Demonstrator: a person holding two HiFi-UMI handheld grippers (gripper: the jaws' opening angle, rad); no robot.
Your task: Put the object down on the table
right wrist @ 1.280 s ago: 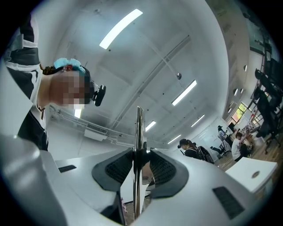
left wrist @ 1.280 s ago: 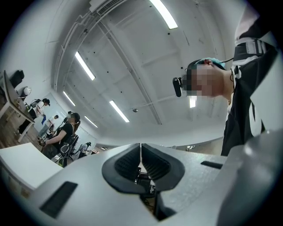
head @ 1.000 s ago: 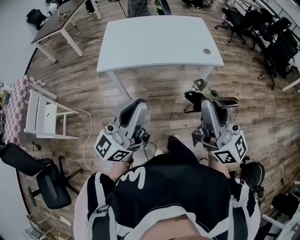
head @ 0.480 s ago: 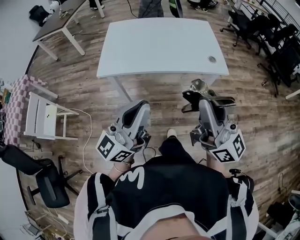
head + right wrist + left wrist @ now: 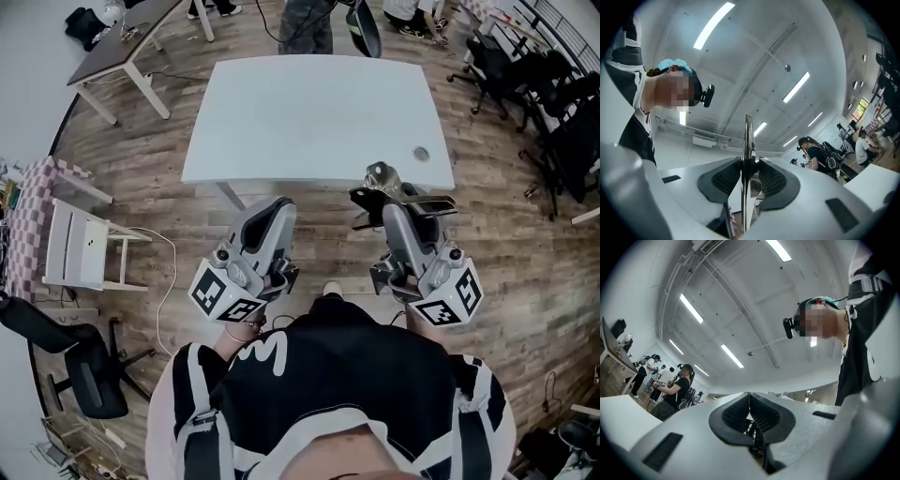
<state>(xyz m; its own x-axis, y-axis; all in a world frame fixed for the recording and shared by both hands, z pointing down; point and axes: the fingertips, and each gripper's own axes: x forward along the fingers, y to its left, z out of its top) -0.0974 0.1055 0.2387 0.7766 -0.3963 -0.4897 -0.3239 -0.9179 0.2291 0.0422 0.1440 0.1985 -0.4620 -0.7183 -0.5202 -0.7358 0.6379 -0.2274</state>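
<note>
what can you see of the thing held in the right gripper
It is a metal tool with flat dark arms spreading to either side and a shiny, silvery part at its far end. What kind of tool it is cannot be told. The right gripper is closed on it; seen along the jaws, it is a thin bright strip standing upright between the ribbed pads. It is held in the air by the near edge of the white table, not yet set down, and only the jaws touch it.
</note>
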